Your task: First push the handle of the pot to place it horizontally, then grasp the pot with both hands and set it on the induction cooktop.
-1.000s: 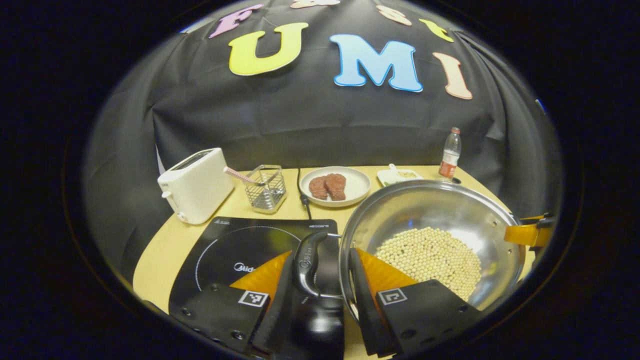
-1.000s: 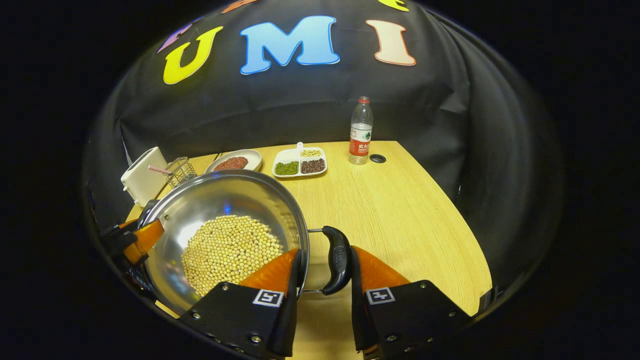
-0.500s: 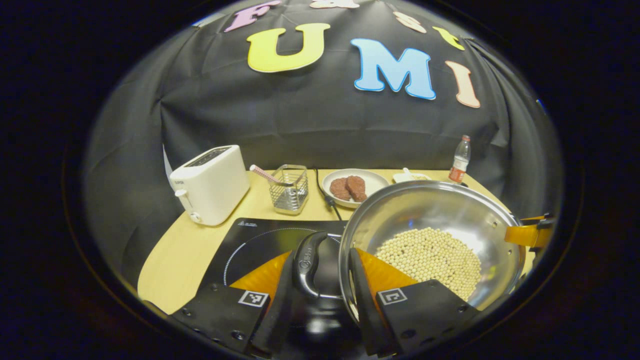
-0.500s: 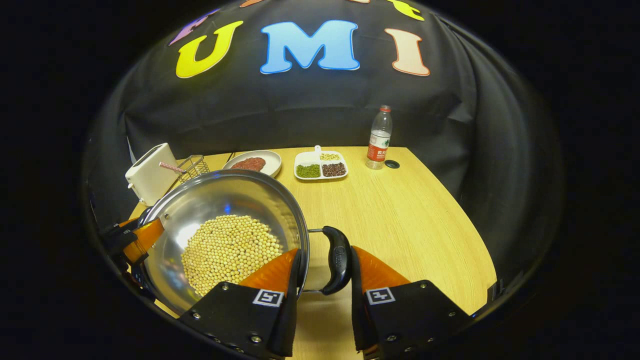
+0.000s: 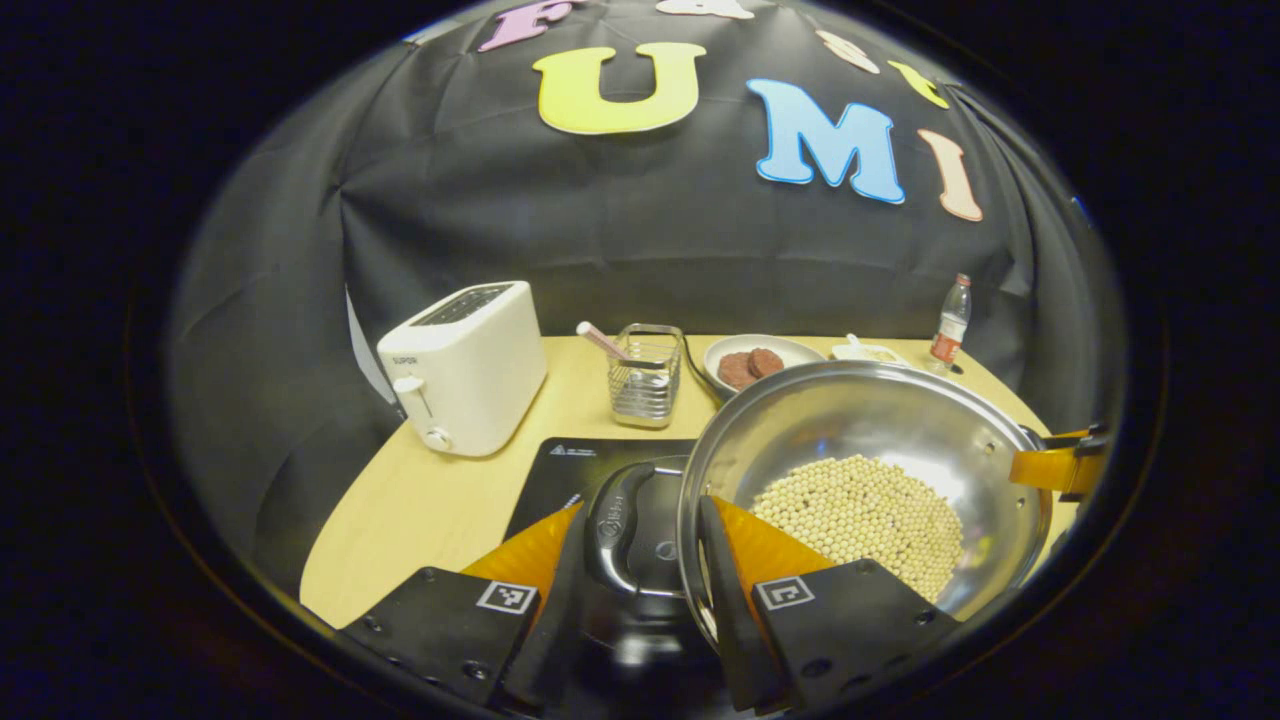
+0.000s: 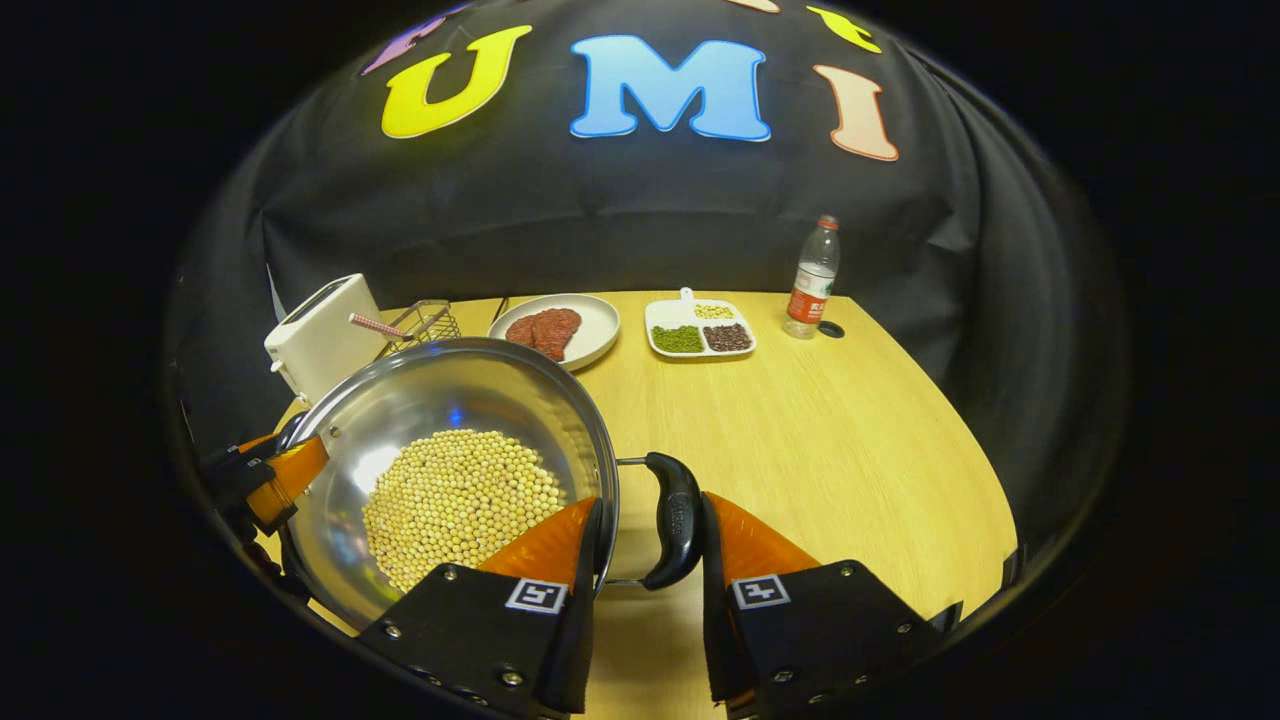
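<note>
Pale wood surface (image 6: 800, 450) fills the booth ahead of both pairs of jaws. The left gripper (image 5: 640, 540) has its jaws closed on the left handle (image 5: 612, 525) of the pot (image 5: 860, 430), and the right gripper (image 6: 645, 540) has its jaws closed on the right handle (image 6: 678, 520). The steel pot, with a bed of soybeans (image 6: 462, 500) in it, hangs between the two grippers. Directly under the left jaws lies the induction cooktop (image 5: 590, 465), with the pot's left part over it. Beyond the left jaws stand a white toaster (image 5: 465, 365) and a wire basket (image 5: 645, 385) holding a straw; nothing stands between pot and cooktop. Farther out, past the pot's rim, sit a plate of meat patties (image 6: 555, 328), a divided dish of beans (image 6: 700, 330) and a water bottle (image 6: 812, 278). Compared with a second ago, the cooktop has slid nearer beneath the left jaws, the toaster and basket lie more to the right in the left gripper view, and the far dishes have shifted right in the right gripper view.
</note>
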`<state>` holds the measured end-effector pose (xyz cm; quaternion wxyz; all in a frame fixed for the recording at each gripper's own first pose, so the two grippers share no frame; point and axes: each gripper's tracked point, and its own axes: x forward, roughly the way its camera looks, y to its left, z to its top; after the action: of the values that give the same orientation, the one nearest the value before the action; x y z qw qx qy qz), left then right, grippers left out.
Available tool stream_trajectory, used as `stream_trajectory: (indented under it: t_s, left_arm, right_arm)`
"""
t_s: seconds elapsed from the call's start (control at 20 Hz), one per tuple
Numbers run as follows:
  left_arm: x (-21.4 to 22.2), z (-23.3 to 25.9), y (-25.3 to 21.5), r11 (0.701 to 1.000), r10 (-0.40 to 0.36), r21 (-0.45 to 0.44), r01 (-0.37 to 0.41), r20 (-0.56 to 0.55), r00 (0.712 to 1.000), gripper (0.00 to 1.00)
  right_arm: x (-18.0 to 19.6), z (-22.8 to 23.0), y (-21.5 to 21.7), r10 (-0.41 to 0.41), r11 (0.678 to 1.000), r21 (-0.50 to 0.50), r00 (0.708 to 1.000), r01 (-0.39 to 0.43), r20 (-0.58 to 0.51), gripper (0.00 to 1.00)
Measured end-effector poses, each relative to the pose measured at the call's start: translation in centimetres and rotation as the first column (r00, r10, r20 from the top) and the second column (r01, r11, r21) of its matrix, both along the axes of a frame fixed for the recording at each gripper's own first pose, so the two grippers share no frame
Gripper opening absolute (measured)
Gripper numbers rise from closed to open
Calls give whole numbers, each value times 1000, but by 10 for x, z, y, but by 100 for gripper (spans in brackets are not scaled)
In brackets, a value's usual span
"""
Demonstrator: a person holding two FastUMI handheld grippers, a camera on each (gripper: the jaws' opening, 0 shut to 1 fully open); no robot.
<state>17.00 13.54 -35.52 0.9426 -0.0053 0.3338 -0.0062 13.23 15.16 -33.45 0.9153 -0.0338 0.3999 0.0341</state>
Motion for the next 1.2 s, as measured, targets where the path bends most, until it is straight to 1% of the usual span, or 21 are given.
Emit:
stream_trajectory:
  t_s: [0.15,0.2,0.25,0.4,0.45,0.5,0.9,0.95,1.0,1.05,1.1,1.15,1.2]
  left_arm:
    - [2,-6,23,1000,10,-2,-10,-9,1000,61]
    - [3,-9,30,1000,15,-2,-15,-13,1000,65]
    - [4,-10,37,1000,18,-2,-18,-15,1000,61]
    - [7,-11,54,1000,25,10,-25,-17,1000,61]
    - [7,-10,60,1000,27,14,-26,-15,1000,65]
    - [8,-12,64,999,28,16,-28,-16,999,61]
    - [11,-20,87,999,41,23,-40,-23,999,61]
    - [11,-21,90,999,38,27,-37,-23,999,65]
    - [12,-21,91,999,35,31,-34,-21,999,61]
    - [12,-21,93,999,33,33,-32,-21,999,61]
    - [13,-20,94,999,35,31,-35,-18,999,62]
    - [12,-22,92,999,32,28,-32,-19,999,63]
    - [12,-16,92,998,39,44,-39,-1,999,69]
  right_arm:
    - [4,-1,23,12,1000,-3,1000,-12,-1,46]
    - [5,-3,29,16,1000,-3,1000,-16,-3,46]
    - [5,-4,36,21,1000,-3,1000,-21,-3,46]
    - [8,-8,52,29,1000,8,1000,-28,-11,45]
    - [9,-9,57,31,999,10,999,-31,-12,45]
    - [9,-10,61,35,999,11,999,-35,-11,45]
    - [10,-17,84,52,999,12,999,-52,-14,45]
    - [12,-18,86,52,999,14,999,-51,-13,45]
    - [12,-19,87,50,999,17,999,-50,-16,46]
    - [13,-19,89,49,999,25,999,-48,-13,45]
    - [14,-20,90,50,998,32,999,-50,-10,45]
    - [14,-19,91,64,997,39,998,-63,-5,48]
    - [15,-18,93,85,995,52,996,-85,4,52]
